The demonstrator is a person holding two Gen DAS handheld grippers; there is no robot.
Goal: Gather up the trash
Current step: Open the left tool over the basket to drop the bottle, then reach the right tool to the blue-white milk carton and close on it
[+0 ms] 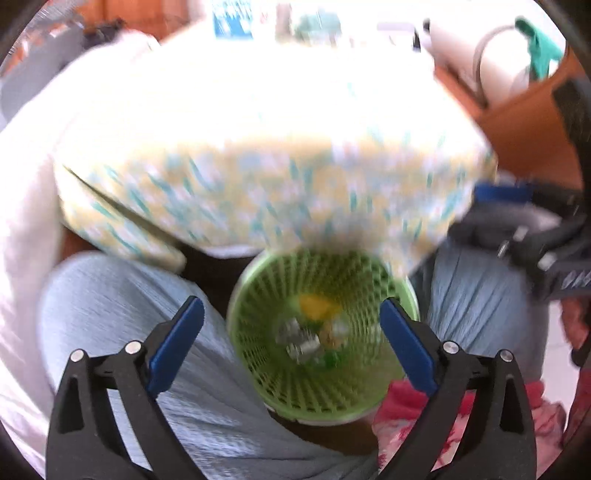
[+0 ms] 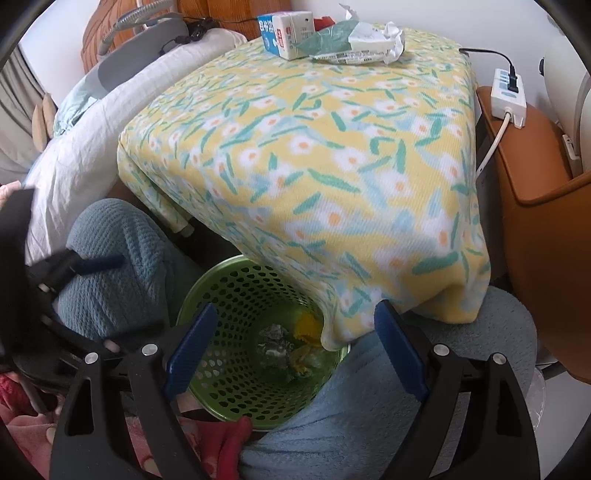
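Note:
A green perforated waste basket (image 1: 325, 387) (image 2: 229, 373) stands on the floor between the person's knees, partly under the table edge. It holds crumpled clear wrappers (image 1: 301, 339) (image 2: 275, 341) and a yellow scrap (image 1: 314, 306) (image 2: 306, 326). My left gripper (image 1: 291, 339) is open and empty above the basket mouth. My right gripper (image 2: 295, 343) is open and empty above it too. At the far edge of the table, a milk carton (image 2: 286, 33), a green-white wrapper (image 2: 343, 42) and crumpled paper (image 2: 393, 35) lie together.
The table carries a yellow floral blanket (image 2: 314, 155) that hangs over the basket's rim. A brown side cabinet (image 2: 539, 206) with a white power strip (image 2: 508, 94) stands to the right. White bedding (image 2: 88, 147) lies to the left. The left gripper shows in the right wrist view (image 2: 74, 266).

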